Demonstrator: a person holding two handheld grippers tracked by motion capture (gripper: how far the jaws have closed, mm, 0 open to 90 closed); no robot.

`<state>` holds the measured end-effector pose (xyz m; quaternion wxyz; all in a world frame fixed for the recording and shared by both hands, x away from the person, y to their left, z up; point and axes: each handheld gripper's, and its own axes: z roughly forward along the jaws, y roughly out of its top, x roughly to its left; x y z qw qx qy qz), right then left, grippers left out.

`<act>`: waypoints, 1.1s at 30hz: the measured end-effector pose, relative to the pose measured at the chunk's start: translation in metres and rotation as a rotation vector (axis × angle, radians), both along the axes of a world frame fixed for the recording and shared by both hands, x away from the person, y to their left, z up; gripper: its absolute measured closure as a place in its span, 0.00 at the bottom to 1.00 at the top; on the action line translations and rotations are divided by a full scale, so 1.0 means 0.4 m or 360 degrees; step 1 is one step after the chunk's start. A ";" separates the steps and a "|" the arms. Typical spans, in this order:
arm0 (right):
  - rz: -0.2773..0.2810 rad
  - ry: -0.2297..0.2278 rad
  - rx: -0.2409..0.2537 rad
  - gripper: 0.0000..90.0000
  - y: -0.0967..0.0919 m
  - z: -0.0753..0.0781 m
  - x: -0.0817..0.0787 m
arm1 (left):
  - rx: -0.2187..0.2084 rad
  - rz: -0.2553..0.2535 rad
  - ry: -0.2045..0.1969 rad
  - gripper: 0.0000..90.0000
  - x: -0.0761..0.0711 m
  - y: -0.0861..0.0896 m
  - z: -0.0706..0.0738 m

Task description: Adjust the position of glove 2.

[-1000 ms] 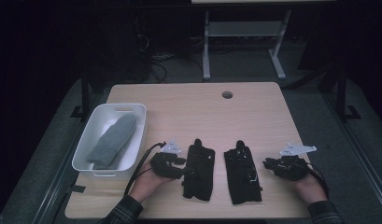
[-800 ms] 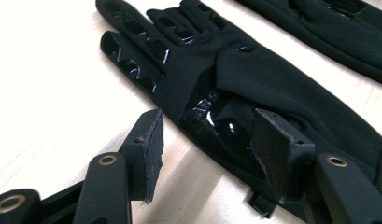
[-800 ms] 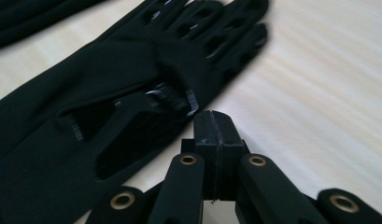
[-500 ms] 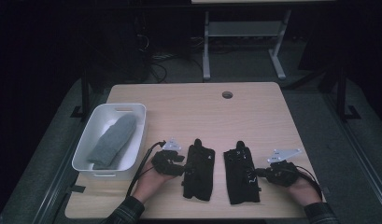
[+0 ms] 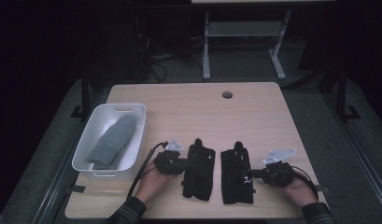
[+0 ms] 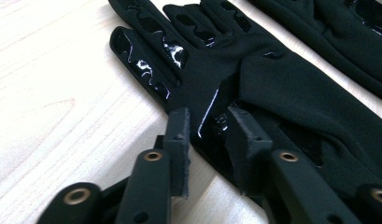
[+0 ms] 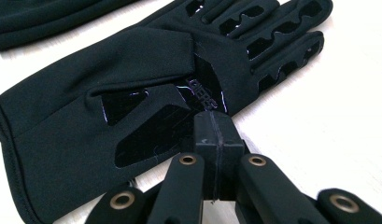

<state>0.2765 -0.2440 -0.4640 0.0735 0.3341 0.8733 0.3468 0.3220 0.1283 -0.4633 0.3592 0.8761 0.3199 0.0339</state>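
Since a second ago, right hand-held gripper (image 5: pixel 254 174) has slid in from the tabletop's right edge to the right black fabric glove (image 5: pixel 236 172); its jaws are pressed together at that glove's palm edge, no fabric visibly pinched. Left hand-held gripper (image 5: pixel 183 161), jaws parted, straddles the edge of the left black fabric glove (image 5: pixel 198 169). Both gloves lie flat on the light wooden tabletop (image 5: pixel 254 116). Farther left, a grey knitted mitten (image 5: pixel 113 141) lies in a white plastic bin (image 5: pixel 139 133).
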 end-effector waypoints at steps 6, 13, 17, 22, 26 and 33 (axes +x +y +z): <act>0.0031 0.0006 -0.0002 1.00 0.015 0.000 0.000 | -0.0031 0.0021 0.0029 0.94 0.001 -0.002 0.001; 0.0063 0.0010 -0.0010 1.00 0.030 0.001 -0.003 | -0.0119 0.0091 0.0028 0.97 0.004 -0.004 0.009; 0.0069 0.0003 -0.0006 1.00 0.037 0.000 0.001 | -0.0150 0.0107 0.0016 0.97 0.010 -0.005 0.017; 0.0080 0.0003 -0.0005 1.00 0.045 0.000 0.002 | -0.0200 0.0088 0.0033 0.98 0.007 -0.006 0.030; 0.0085 0.0002 -0.0010 1.00 0.046 0.000 0.003 | -0.0235 0.0063 0.0060 0.98 -0.003 -0.004 0.042; 0.0083 0.0005 -0.0010 1.00 0.049 0.000 0.004 | -0.0320 0.0026 0.0062 0.98 -0.016 -0.011 0.063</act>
